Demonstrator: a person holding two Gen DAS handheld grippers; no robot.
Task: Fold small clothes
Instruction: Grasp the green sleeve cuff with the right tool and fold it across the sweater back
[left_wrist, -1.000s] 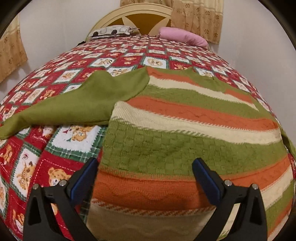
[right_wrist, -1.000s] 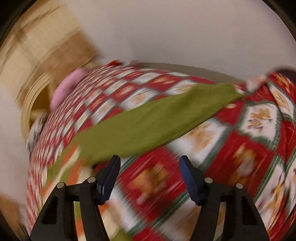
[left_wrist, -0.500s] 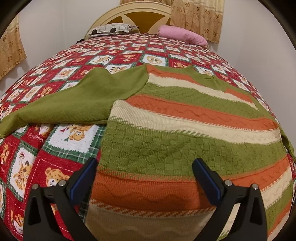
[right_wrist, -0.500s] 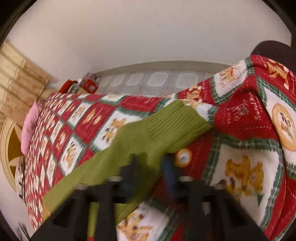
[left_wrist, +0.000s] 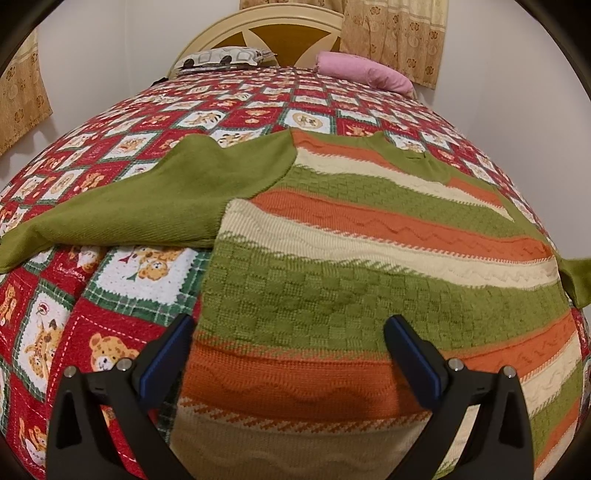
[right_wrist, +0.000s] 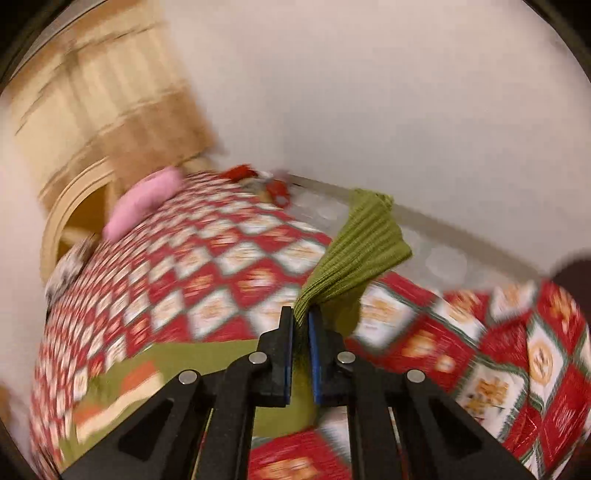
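quilted bed (left_wrist: 122, 302), sweater cuff (right_wrist: 365, 243) between closed right tongs (right_wrist: 301, 317)

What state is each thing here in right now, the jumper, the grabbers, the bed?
Striped green, orange and cream knitted sweater: flat on bed, front up.
Its plain green sleeve: cuff lifted, pinched.
Right gripper: shut on the sleeve.
Left gripper: open, over the hem.
Red bear-print quilt: spread across bed.
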